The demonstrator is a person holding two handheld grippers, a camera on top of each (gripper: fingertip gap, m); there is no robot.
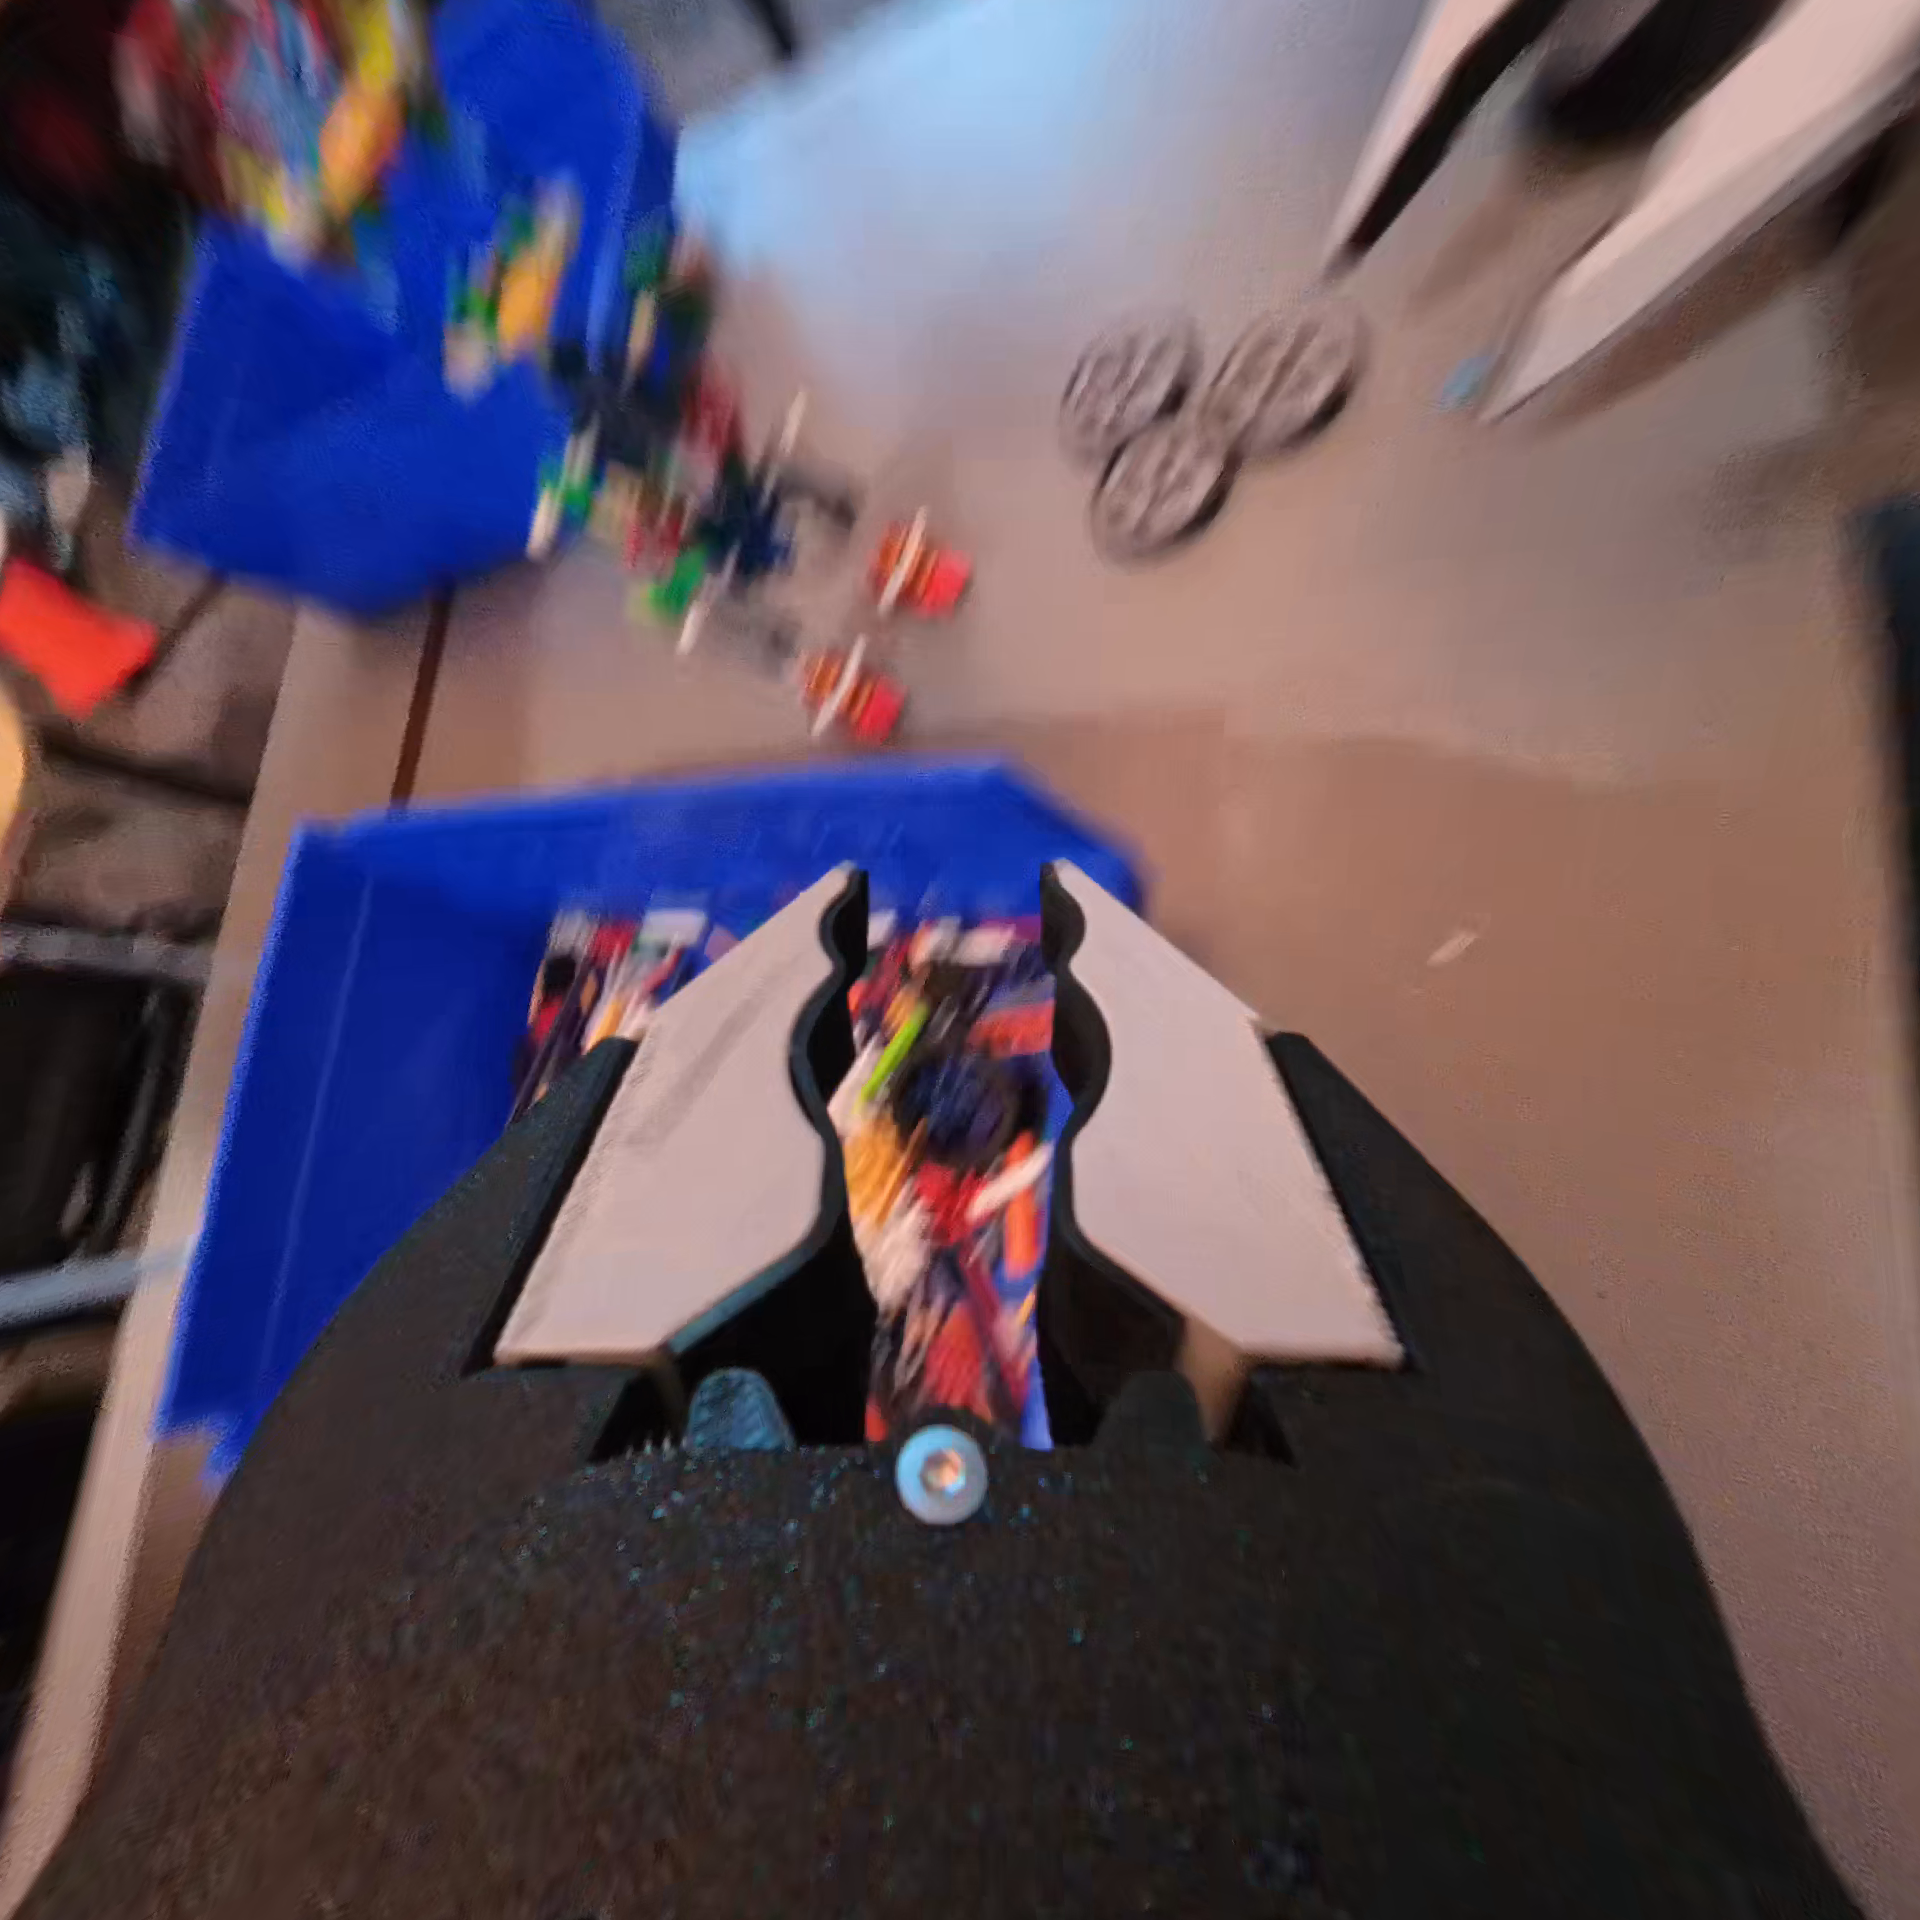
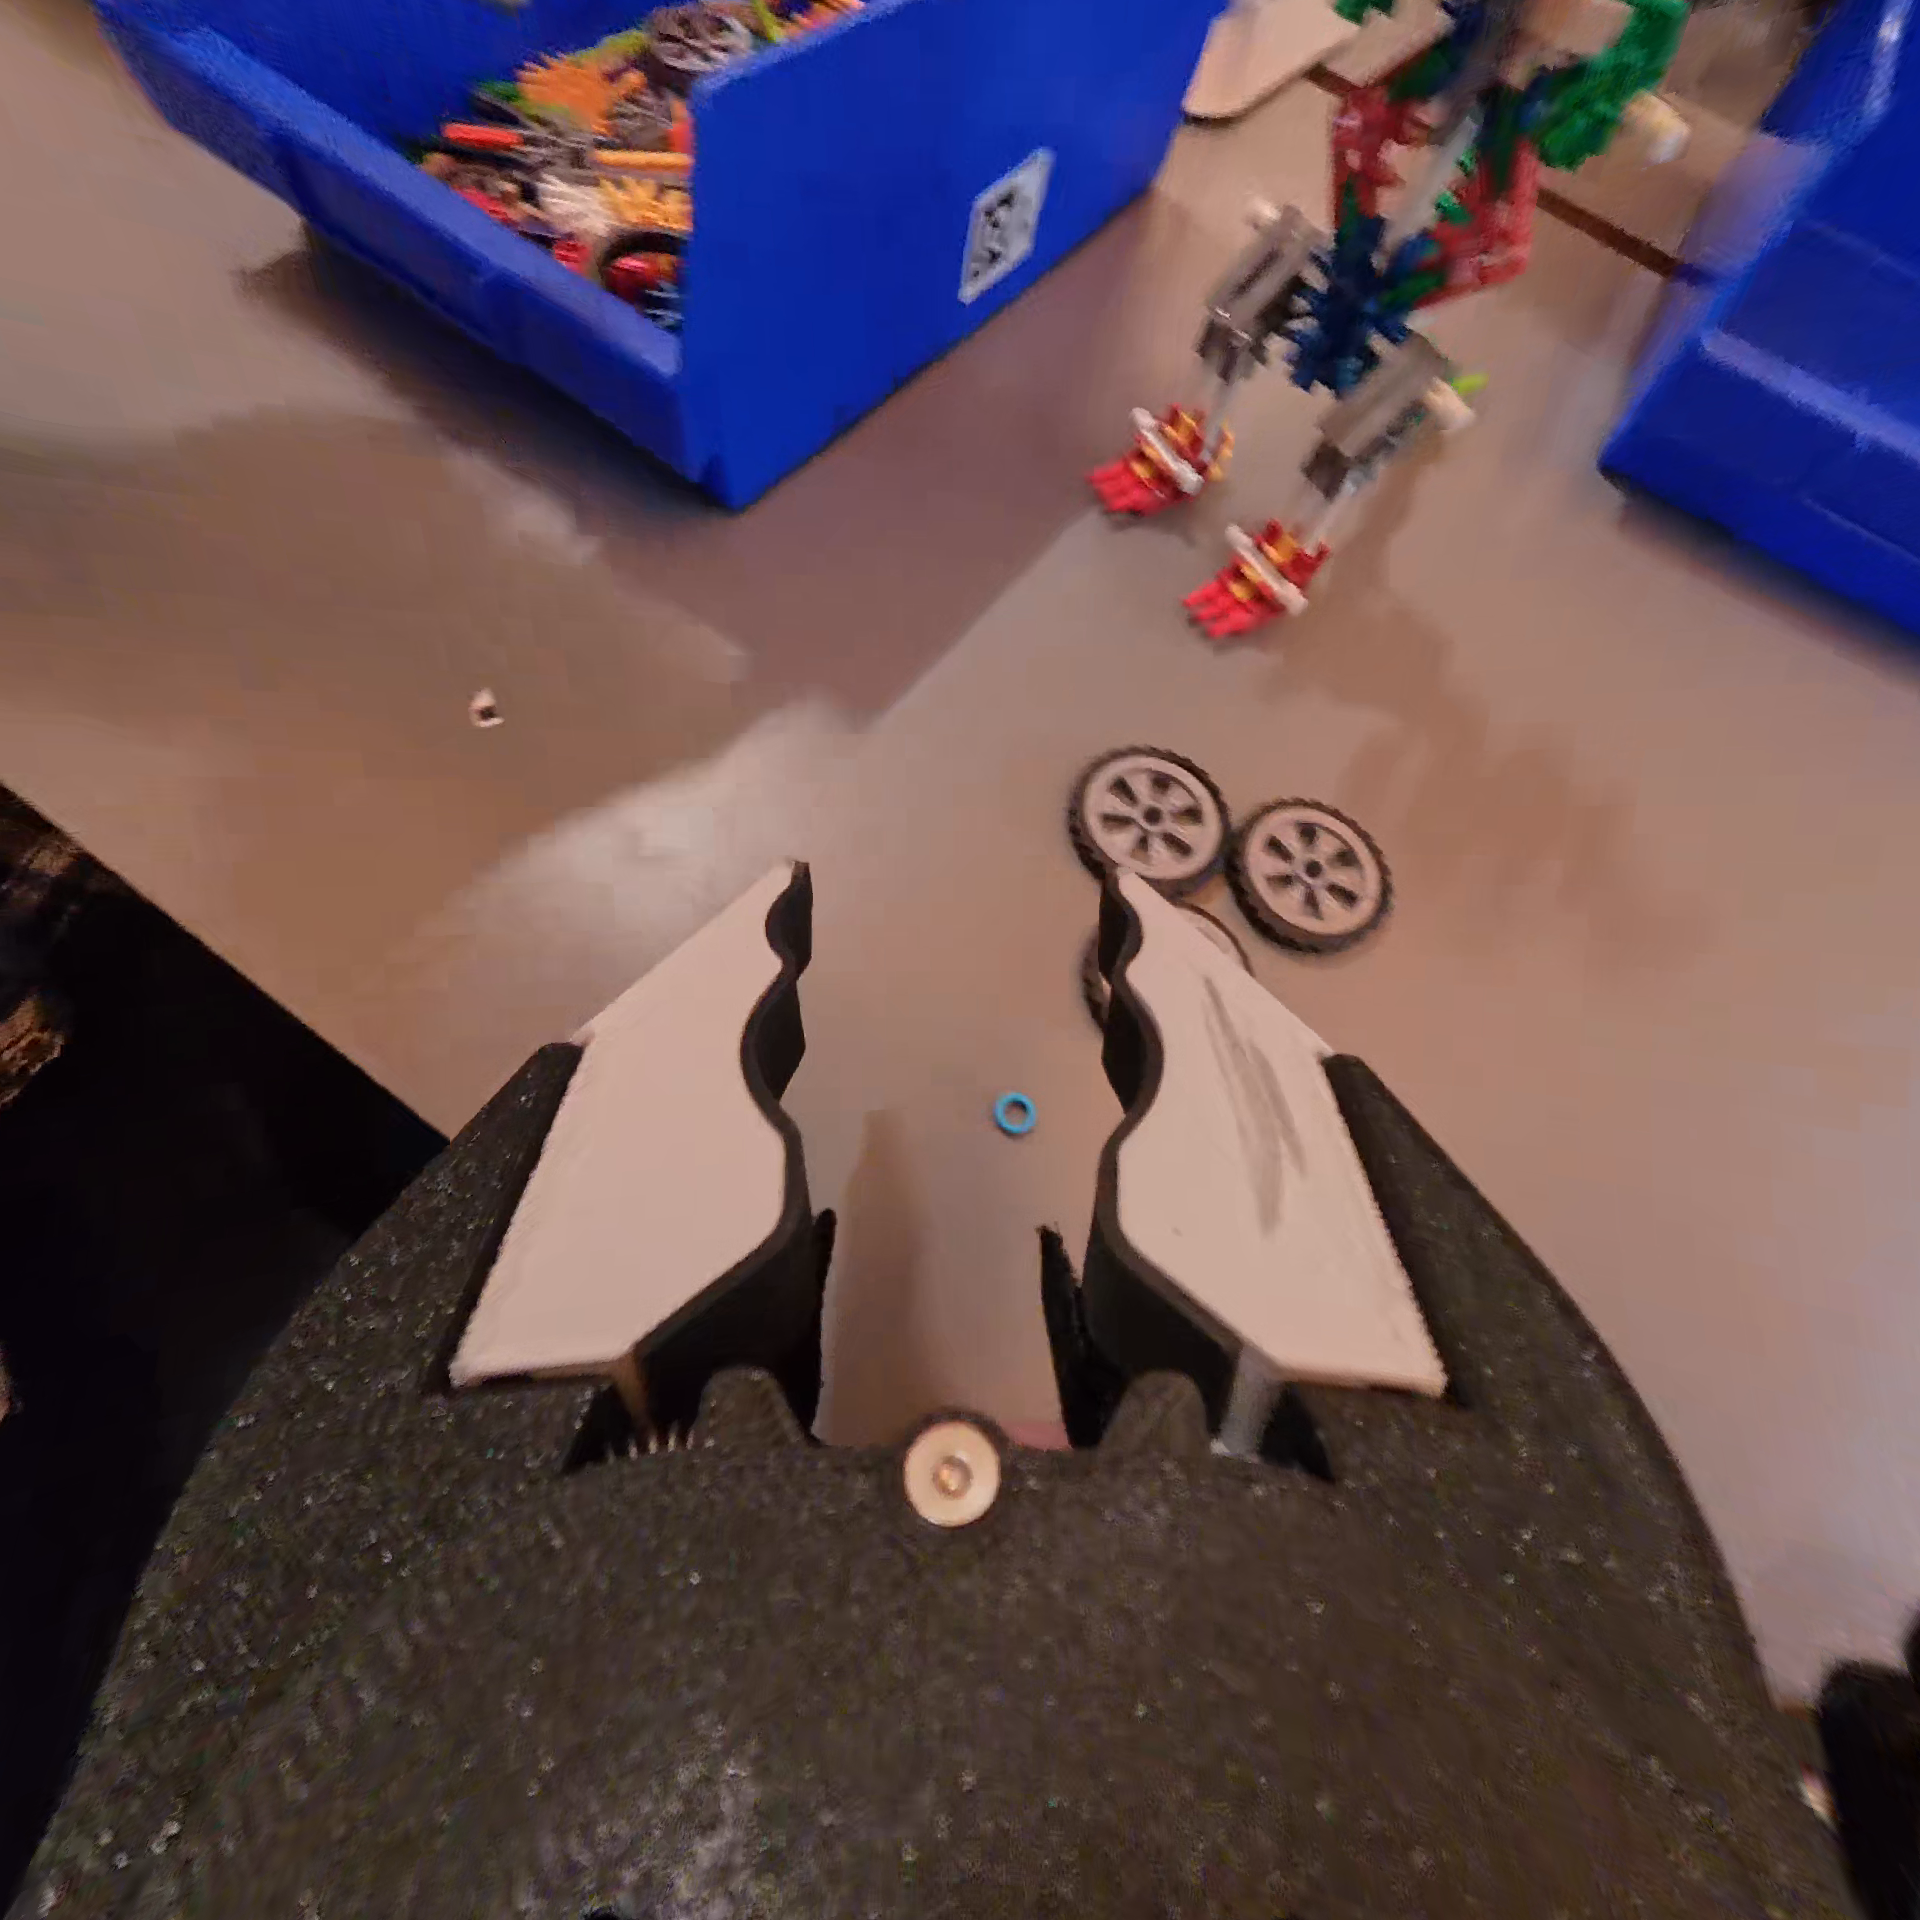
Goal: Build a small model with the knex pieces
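My right gripper [image 2: 951, 894] hangs spread over a small blue ring [image 2: 1013, 1114] beside grey wheels [image 2: 1148, 818] on the worktop [image 2: 312, 540], left gripper [image 1: 954, 883] spread above a blue bin [image 1: 343, 1039]; wheels look light, stiff, best pinched across the rim.

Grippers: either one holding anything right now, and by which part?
Nothing is held. The right gripper is open above the table, a small blue ring lying between its fingers. The left gripper is open over a blue bin of parts.
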